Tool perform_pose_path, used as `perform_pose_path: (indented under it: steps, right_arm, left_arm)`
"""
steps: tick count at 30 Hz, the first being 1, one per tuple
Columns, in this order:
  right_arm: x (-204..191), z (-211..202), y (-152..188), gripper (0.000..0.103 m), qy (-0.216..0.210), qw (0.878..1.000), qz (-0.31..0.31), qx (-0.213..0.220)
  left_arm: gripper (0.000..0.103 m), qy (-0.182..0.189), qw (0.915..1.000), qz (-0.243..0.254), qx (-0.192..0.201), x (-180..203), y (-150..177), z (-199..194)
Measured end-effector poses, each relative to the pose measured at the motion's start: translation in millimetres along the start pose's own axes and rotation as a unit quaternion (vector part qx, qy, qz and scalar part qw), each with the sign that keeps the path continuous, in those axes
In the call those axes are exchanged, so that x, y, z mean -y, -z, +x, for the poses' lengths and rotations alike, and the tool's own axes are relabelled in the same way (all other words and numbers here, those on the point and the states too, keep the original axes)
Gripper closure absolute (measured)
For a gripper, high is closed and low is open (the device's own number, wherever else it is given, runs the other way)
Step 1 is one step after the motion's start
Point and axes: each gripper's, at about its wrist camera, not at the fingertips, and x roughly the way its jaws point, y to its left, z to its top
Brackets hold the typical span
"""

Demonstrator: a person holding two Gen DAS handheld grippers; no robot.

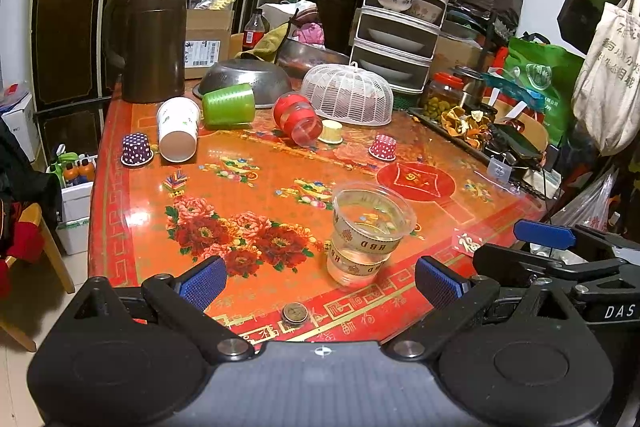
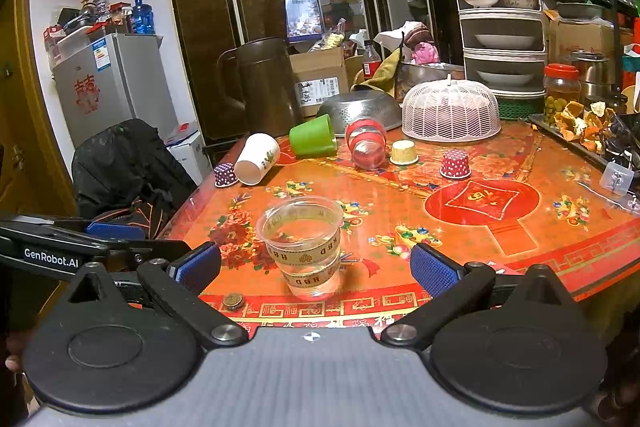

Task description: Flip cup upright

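Handling, desk (image 1: 132, 163): glossy red floral top, hard & slick, so anything on it will skid if nudged.
Jug (image 1: 154, 43): tall dark plastic, stiff, far left back; not part of job.
Colander (image 1: 248, 77): steel bowl, upside down, behind the cups.
Dome cover (image 1: 347, 94): white plastic lattice, light, back centre.
Green cup (image 1: 229, 105): opaque plastic, on its side, mouth to the left; prob. light, stiff enough for a mid-wall pinch.
Paper cup (image 1: 178, 129): white, on its side, mouth toward cam; soft wall, will crush if squeezed hard.
Red cup (image 1: 298, 119): see-thru red plastic, ribbed, lying tilted; ribs give grip.
Clear cup (image 1: 370, 233): thin transparent plastic w/ printed band, upright near front edge, looks like two stacked; light, flexy, slippery. Best taken low on wall, gentle squeeze.
Small paper cases (image 1: 137, 149): dotted, inverted, flimsy.
Coin (image 1: 295, 311): metal, flat, at front border.
Left gripper (image 1: 320, 281): fingers (image 1: 204, 281) spread wide, nothing held, short of clear cup.
Right gripper (image 2: 316, 267): spread wide, empty; clear cup (image 2: 306, 247) sits between the pads, not touched.
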Motion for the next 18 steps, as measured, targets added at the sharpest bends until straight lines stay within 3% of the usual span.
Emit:
perform_pose_path:
  steps: [18]
  right_arm:
    - [-0.9, -0.1, 0.5, 0.001, 0.001, 1.0, -0.001, -0.001]
  left_arm:
    - [0.002, -0.012, 0.9998, 0.01, 0.011, 4.2, 1.7, -1.8]
